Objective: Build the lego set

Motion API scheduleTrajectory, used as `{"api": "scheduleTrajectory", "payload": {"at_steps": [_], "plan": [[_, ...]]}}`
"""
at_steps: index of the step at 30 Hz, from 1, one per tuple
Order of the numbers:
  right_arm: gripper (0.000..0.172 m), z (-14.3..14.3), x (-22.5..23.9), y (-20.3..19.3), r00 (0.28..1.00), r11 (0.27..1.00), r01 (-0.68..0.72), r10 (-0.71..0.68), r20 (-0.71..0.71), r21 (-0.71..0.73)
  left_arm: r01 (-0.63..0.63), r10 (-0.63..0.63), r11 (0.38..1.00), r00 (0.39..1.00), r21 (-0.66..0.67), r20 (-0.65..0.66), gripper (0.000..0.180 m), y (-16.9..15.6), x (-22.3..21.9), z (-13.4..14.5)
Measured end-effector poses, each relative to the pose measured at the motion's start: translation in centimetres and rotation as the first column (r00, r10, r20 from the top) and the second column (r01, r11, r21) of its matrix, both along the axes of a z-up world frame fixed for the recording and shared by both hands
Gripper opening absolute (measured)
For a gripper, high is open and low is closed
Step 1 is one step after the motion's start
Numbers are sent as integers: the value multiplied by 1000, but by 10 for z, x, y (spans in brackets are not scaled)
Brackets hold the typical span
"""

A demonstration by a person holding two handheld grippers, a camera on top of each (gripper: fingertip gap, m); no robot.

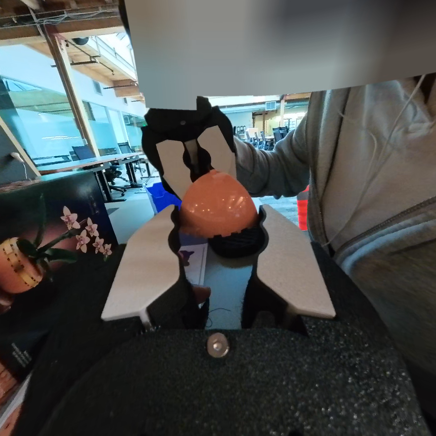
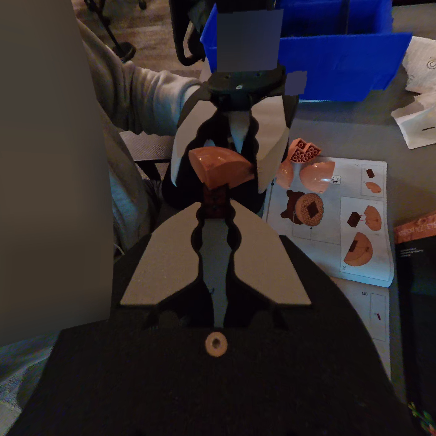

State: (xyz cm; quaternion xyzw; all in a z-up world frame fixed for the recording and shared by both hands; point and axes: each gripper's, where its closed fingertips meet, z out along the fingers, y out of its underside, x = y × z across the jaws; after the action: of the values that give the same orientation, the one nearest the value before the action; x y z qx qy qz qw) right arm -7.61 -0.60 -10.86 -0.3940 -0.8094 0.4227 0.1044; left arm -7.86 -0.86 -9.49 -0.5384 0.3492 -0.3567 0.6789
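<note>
Left wrist view: left gripper [image 1: 218,221] fingers clamp an orange dome piece [image 1: 217,207]; right gripper [image 2: 215,207] fingers, nearly closed, grip a dark brown brick [image 2: 214,200] touching it; printed instruction sheet [image 2: 330,236] lies right of them on the desk [image 2: 342,132]

Open-plan office interior. Ceiling [image 1: 77,26] of exposed timber beams with cable runs and a dark dome fixture [image 1: 80,40]. Timber post [image 1: 70,94] stands before a long run of glazed partitions [image 1: 47,132], tinted blue-green, admitting daylight. Long desks [image 1: 94,162] with black office chairs [image 1: 115,174] beneath and behind them. Further tables and dark chairs [image 1: 262,136] at the far end, under warm lighting. Floor [image 1: 132,212] pale and smooth; patterned carpet [image 2: 151,47] near a chair base [image 2: 125,50]. Worktop [image 2: 342,132] grey, dimly lit in the right wrist view.
</note>
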Motion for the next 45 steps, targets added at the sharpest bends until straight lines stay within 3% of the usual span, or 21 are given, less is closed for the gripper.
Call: {"api": "scheduleTrajectory", "payload": {"at_steps": [6, 12, 18, 25, 32, 38, 45], "plan": [[15, 6, -2, -3, 999, 1000, 7, -7, -46, -6, 16, -15, 999, 1000, 43, -13, 63, -4, -1, 5], [15, 20, 1, -11, 988, 1000, -6, 5, -152, -4, 32, -15, 992, 992, 126, -128, 63, -9, 6, 1], [15, 19, 2, -7, 977, 1000, 24, -25, -210, -5, 28, -8, 992, 987, 124, -158, 63, -5, 9, 1], [15, 22, -1, 1, 913, 988, 144, -153, -379, -53, -17, 41, 991, 982, 129, -185, 63, 2, 4, 3], [15, 21, -5, 8, 866, 957, 270, -290, -407, -107, -33, 62, 992, 969, 125, -239, 63, 10, -1, 3], [15, 19, -11, 30, 796, 895, 396, -446, -409, -204, -192, 205, 979, 945, 73, -256, 63, 32, -10, 0], [15, 17, -17, 48, 666, 811, 557, -564, -488, -177, -398, 395, 916, 870, 52, -295, 63, 55, -18, -2]]}}
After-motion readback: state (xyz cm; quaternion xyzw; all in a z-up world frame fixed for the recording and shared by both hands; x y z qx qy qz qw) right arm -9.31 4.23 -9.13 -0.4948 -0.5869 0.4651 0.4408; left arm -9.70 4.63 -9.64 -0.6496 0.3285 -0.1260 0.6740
